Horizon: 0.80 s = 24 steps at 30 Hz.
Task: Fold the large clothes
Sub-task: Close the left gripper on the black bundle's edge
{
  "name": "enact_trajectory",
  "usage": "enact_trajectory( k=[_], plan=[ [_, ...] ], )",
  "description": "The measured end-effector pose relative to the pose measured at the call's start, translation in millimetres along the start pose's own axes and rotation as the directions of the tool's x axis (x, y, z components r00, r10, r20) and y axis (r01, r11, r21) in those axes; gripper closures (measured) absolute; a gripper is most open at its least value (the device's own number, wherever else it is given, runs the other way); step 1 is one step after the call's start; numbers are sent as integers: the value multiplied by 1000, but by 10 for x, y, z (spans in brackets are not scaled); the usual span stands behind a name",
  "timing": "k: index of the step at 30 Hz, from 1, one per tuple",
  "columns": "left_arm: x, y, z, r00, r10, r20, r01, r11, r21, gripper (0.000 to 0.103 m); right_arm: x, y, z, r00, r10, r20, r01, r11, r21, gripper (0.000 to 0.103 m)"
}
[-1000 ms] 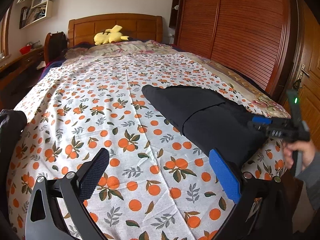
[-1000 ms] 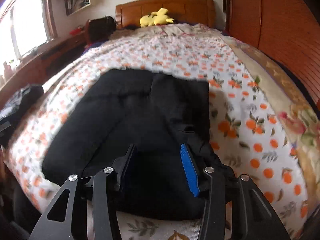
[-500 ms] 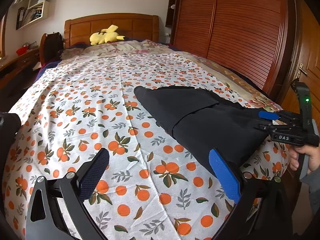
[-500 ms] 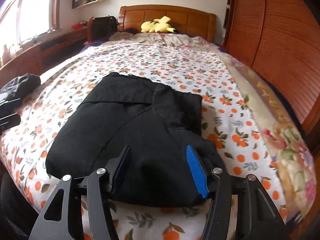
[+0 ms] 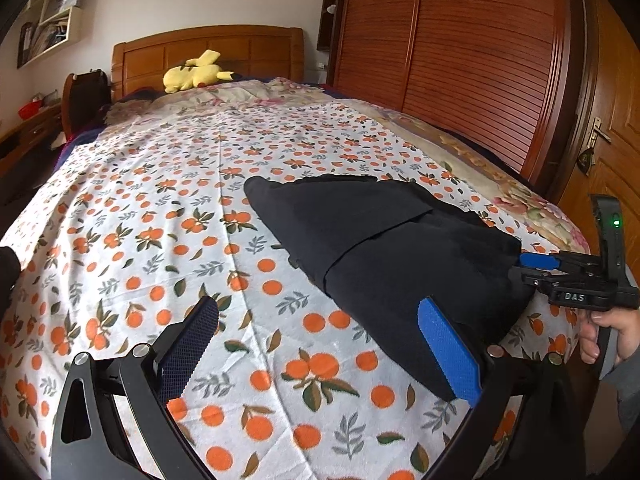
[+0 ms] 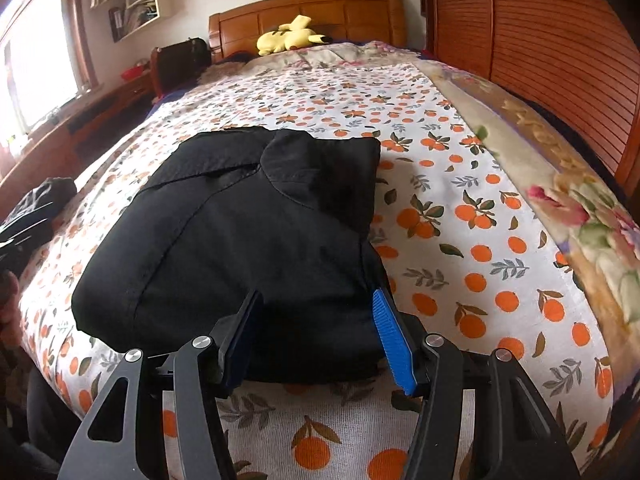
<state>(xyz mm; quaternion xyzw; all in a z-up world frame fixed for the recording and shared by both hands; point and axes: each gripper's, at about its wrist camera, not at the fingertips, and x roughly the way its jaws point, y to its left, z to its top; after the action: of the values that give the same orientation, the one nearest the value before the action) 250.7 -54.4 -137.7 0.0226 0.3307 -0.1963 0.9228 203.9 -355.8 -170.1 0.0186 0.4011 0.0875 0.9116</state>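
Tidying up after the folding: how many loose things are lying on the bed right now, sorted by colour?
Black: 1, the folded garment near the foot of the bed.
Yellow: 1, the plush toy by the headboard.
Total: 2

The black garment (image 6: pixel 240 240) lay folded into a compact, layered bundle near the bed's foot edge.

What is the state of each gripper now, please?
Left gripper: open, holding nothing, above the bedspread.
Right gripper: open, jaws have just been opening; the black garment lies just ahead, not pinched.
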Motion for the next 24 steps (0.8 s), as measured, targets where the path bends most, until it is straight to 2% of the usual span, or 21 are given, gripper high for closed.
enact_trajectory(
  k=[9, 12, 17, 24],
  plan=[
    [421, 26, 360, 1000, 8, 6, -9, 1000, 25, 3, -203, -62, 112, 997, -12, 74, 9, 999, 35, 49],
    [612, 79, 533, 1000, 17, 11, -17, 999, 31, 3, -115, -126, 118, 997, -37, 61, 34, 998, 48, 48],
    [973, 210, 780, 999, 41, -10, -41, 998, 51, 3, 46, -231, 57, 1000, -14, 17, 12, 996, 93, 43],
    [1552, 455, 1034, 994, 80, -71, -76, 996, 55, 3, 141, -277, -21, 1000, 26, -8, -24, 991, 131, 43]
  ],
)
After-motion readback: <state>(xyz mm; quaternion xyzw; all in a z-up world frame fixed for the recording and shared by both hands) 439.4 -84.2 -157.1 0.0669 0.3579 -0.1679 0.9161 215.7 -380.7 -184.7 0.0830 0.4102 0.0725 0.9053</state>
